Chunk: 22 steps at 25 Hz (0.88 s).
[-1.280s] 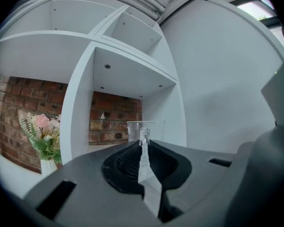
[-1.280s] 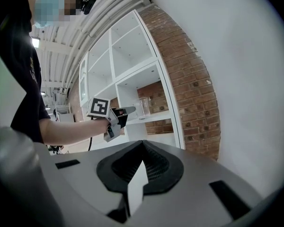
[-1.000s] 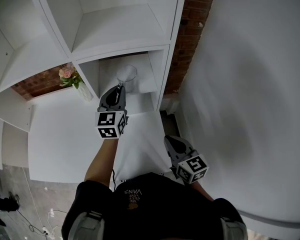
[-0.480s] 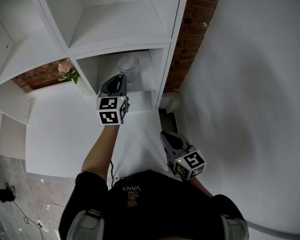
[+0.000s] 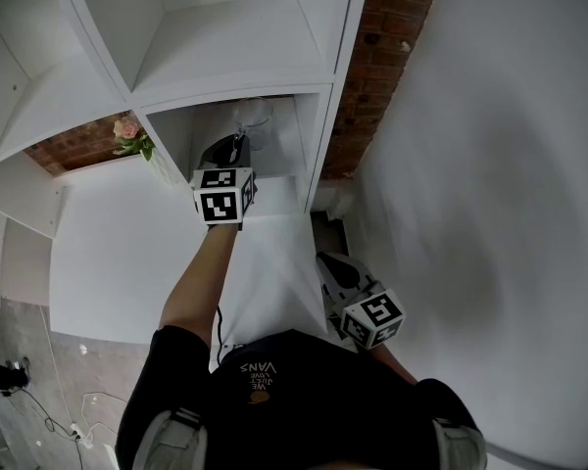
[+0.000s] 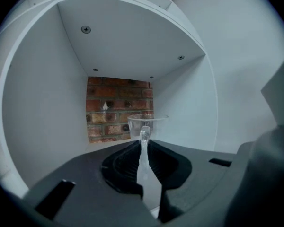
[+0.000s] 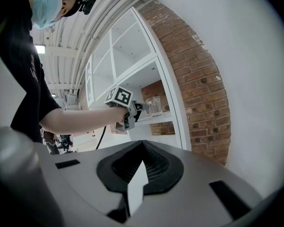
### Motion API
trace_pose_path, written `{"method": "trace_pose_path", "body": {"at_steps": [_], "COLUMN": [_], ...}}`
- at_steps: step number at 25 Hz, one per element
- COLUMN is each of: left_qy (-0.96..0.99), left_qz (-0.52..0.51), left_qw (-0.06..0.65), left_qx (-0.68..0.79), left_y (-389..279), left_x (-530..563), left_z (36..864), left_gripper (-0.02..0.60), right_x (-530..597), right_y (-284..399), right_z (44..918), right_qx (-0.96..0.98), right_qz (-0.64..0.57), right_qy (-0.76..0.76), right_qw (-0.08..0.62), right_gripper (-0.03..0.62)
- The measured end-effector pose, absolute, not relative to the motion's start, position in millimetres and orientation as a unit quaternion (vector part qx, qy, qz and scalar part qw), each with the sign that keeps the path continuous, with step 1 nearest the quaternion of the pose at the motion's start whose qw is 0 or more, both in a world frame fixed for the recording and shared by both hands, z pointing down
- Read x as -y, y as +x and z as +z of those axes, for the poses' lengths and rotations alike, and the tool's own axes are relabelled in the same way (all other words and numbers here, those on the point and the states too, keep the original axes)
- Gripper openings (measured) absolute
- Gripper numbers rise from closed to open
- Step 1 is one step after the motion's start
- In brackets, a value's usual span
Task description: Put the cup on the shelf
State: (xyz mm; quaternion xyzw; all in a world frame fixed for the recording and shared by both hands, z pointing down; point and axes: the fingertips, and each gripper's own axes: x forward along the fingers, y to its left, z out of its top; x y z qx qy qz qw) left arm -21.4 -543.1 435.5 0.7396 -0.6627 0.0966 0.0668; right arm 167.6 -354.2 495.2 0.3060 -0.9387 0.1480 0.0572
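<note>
Setting cup (image 6: 148,121) into shelf (image 6: 38,103) compartment, my left gripper (image 6: 144,135) pinching its rim. Next, likely: seat it flat, release. Right gripper (image 7: 141,161) pressed together, empty.

interior, home-style room, possibly a staged set; cannot tell which. white cube shelf unit (image 5: 235,42) against an exposed red brick wall (image 5: 377,57); plain white wall (image 5: 490,164) alongside; pink flowers (image 5: 129,135) on a white counter (image 5: 127,262); grey floor (image 5: 39,360) with loose cables (image 5: 59,424); open ceiling with pipes (image 7: 99,13).
</note>
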Motion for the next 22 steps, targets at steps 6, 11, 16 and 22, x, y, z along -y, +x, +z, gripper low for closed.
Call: {"method": "trace_pose_path", "body": {"at_steps": [6, 11, 16, 22], "left_qy": [0.738, 0.755, 0.77, 0.783], "left_qz": [0.096, 0.084, 0.064, 0.048], "left_qw": [0.072, 0.076, 0.065, 0.067], "left_qx": [0.664, 0.646, 0.631, 0.617], "left_y": [-22.4, -18.4, -16.0, -21.6], "left_x": [544.4, 542.5, 535.6, 519.4], "left_z": [436.3, 435.2, 431.4, 432.0], "left_gripper": [0.029, 0.041, 0.086, 0.099], "right_x": [352.5, 349.1, 342.2, 330.3], "right_y": [170.0, 170.6, 167.8, 159.5], "right_z": [493.3, 491.5, 490.6, 488.5], "right_qx": [0.939, 0.938, 0.934, 0.928], "right_qz": [0.146, 0.144, 0.143, 0.141], "right_qy": [0.307, 0.312, 0.324, 0.342], "right_qw": [0.053, 0.048, 0.045, 0.042], "right_gripper": [0.0, 0.0, 0.0, 0.0]}}
